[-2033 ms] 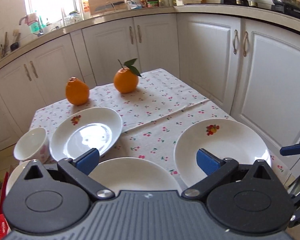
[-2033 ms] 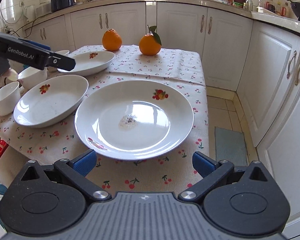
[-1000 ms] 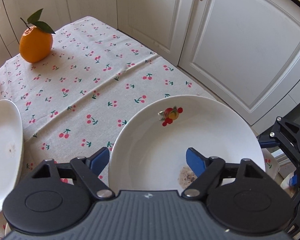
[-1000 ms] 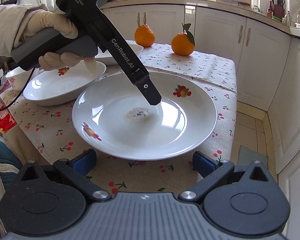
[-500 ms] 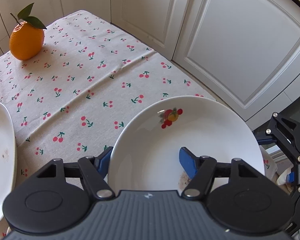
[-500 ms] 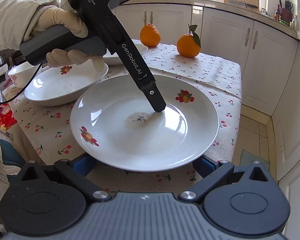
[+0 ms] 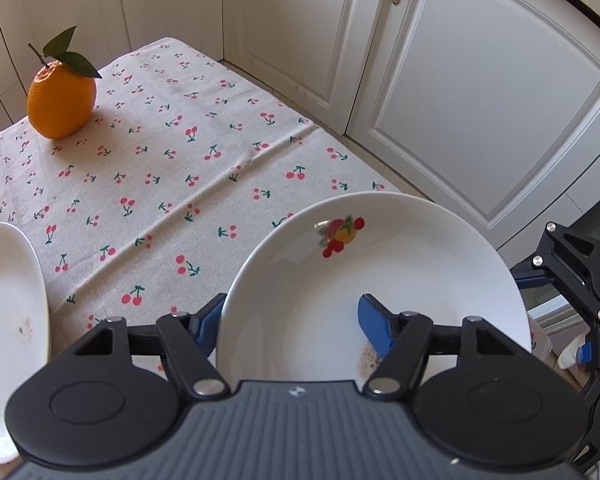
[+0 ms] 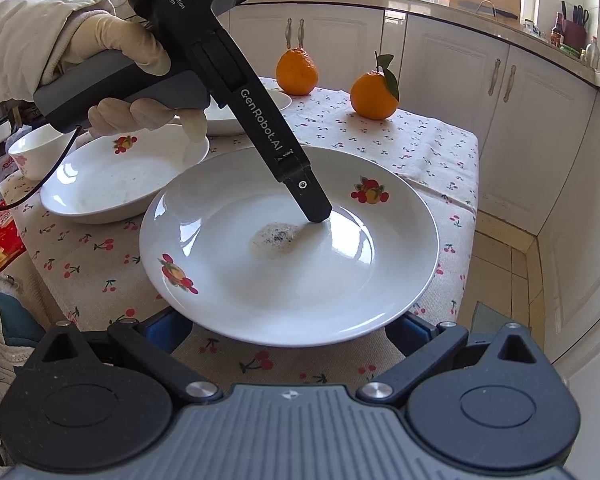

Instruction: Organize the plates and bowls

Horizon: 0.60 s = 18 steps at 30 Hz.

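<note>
A large white plate point(image 7: 400, 276) with fruit prints and a dried stain sits at the near right of the table; it also shows in the right wrist view point(image 8: 288, 248). My left gripper point(image 7: 290, 328) straddles its rim, one finger inside the plate, one outside, jaws narrowed on the rim. My right gripper point(image 8: 288, 330) is open, its fingers under the plate's near edge. A second plate point(image 8: 124, 172), a third plate point(image 8: 236, 112) and a small bowl point(image 8: 36, 152) lie to the left.
Two oranges point(image 8: 374, 94) point(image 8: 296, 72) stand at the far end of the cherry-print tablecloth point(image 7: 160, 168). White cabinets point(image 7: 460, 80) close the right side. A red packet point(image 8: 0, 236) lies left of the table.
My left gripper has swung from the middle of the table to the large plate and narrowed its jaws on its rim. The right gripper has slid its fingers under the plate's near edge.
</note>
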Available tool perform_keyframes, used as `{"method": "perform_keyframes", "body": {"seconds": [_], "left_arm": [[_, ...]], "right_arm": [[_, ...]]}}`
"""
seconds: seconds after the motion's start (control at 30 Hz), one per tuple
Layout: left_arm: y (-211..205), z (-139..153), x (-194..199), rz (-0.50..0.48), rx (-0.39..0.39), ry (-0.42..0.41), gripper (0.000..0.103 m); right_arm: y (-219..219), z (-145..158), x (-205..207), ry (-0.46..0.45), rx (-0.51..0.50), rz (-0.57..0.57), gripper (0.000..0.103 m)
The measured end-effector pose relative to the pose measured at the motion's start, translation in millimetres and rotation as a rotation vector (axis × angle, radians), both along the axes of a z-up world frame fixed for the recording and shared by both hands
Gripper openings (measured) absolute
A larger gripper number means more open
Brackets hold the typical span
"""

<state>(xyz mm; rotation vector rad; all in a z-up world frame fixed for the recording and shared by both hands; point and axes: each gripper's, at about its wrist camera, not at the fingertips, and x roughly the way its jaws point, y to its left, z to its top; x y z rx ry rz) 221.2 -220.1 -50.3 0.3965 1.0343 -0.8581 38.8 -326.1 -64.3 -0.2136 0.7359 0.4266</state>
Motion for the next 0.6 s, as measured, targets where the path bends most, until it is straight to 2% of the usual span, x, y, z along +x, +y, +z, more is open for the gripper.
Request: {"method": "perform_keyframes", "body": {"seconds": [0.2, 0.6], "left_arm": [[-6, 5, 18, 0.014, -0.023, -0.016, 0.069], [-19, -4, 57, 0.037, -0.035, -0.03, 0.069]], "right_arm": [[-6, 5, 19, -0.018, -0.026, 0.009, 0.103], [-23, -1, 59, -0.008, -0.024, 0.009, 0.103]]}}
